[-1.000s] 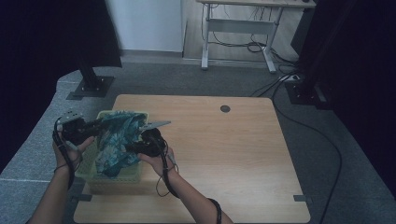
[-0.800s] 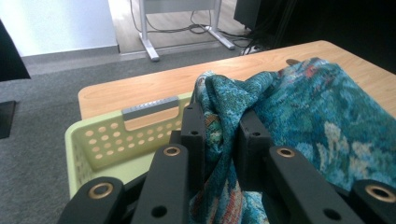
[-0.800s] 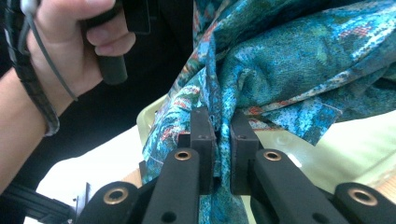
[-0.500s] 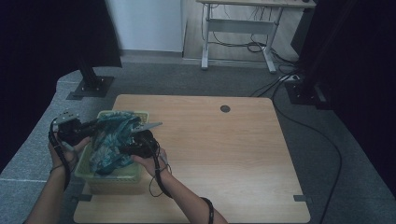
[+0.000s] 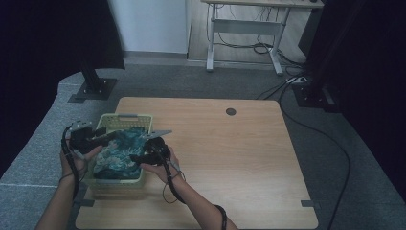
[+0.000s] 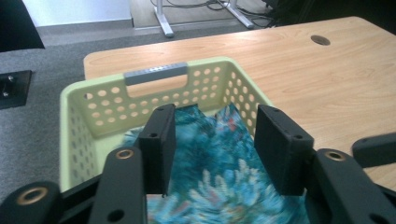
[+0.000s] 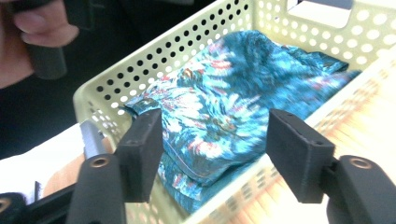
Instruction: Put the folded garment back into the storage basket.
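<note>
High view. We see a pale green perforated basket point(image 5: 123, 120) standing at the left edge of the tabletop point(image 5: 230, 148), with a teal patterned cloth point(image 5: 115, 155) bundled inside it. The left tongs point(image 5: 103, 137) come in over the basket's left wall and the right tongs point(image 5: 139, 157) over its right wall, so the two hands flank the cloth; we judge this placement suits pressing or arranging the fabric within the basket. Both forearms enter from the bottom edge, wrists bent inward toward each other.

Left gripper view. We look along the left tongs point(image 6: 212, 149), whose jaws stand apart with nothing between them, poised above the cloth point(image 6: 219, 172). The basket's far wall, with its grey handle point(image 6: 155, 73), lies ahead.

Right gripper view. The right tongs point(image 7: 215, 154) likewise gape, holding nothing, tilted down over the near rim of the basket point(image 7: 140, 60). The cloth point(image 7: 233, 93) lies crumpled against the basket floor, one fold draping toward the rim. The other hand point(image 7: 28, 37) appears beyond the far wall.
</note>
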